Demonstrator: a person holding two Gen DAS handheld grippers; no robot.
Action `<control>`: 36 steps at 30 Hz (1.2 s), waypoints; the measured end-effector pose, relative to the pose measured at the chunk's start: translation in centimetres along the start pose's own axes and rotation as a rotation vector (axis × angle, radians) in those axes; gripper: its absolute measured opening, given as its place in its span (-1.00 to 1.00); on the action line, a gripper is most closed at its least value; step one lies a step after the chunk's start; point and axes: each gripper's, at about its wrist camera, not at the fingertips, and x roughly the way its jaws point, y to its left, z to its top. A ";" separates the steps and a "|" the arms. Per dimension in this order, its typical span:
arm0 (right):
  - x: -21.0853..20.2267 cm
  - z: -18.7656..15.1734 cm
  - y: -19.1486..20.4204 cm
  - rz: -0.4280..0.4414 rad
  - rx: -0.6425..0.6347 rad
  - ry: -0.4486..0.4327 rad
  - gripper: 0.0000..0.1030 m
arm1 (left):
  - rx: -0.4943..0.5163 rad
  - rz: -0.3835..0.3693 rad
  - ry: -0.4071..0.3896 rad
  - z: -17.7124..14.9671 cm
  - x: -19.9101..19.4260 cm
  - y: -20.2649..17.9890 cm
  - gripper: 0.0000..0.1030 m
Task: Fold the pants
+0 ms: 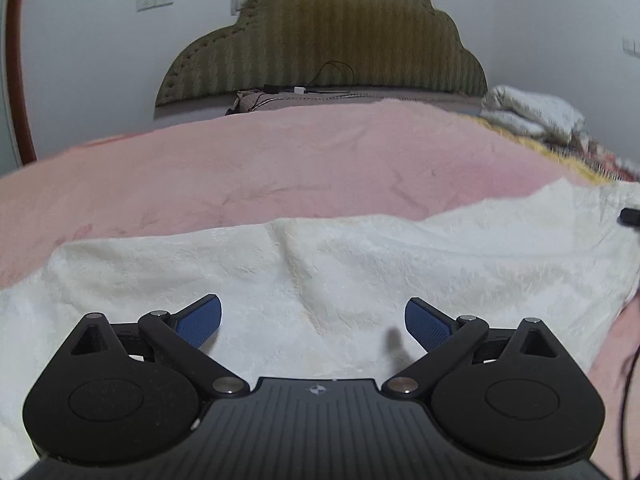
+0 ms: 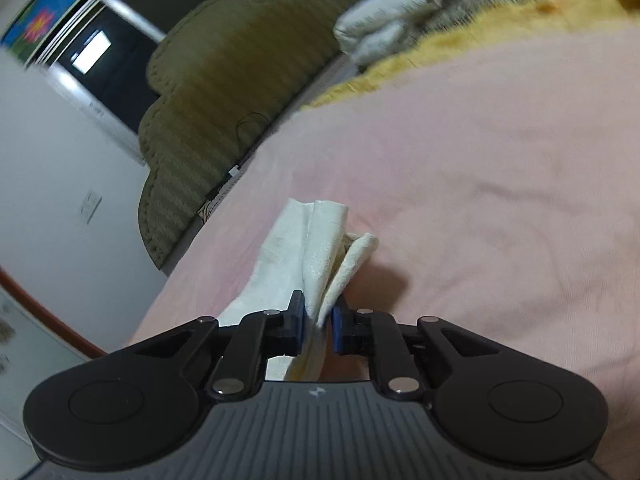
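Note:
The white fleece pants (image 1: 320,264) lie spread across the pink bed cover (image 1: 260,160) in the left wrist view. My left gripper (image 1: 313,320) is open and empty, its blue pads just above the near part of the pants. In the right wrist view my right gripper (image 2: 319,318) is shut on a bunched end of the pants (image 2: 312,240), held a little above the pink cover (image 2: 480,200). A dark tip of the right gripper shows at the far right edge of the left wrist view (image 1: 630,216).
An olive padded headboard (image 1: 320,40) stands at the far end of the bed. A heap of white and yellow bedding (image 1: 532,116) lies at the far right. A cable and small white plug (image 1: 298,90) rest by the headboard. A dark cable (image 1: 628,380) hangs at the right edge.

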 end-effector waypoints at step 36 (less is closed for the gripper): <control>-4.2 -23.2 23.9 0.496 -1.359 0.075 -0.76 | -0.447 -0.200 -0.139 2.6 -4.5 7.4 -0.87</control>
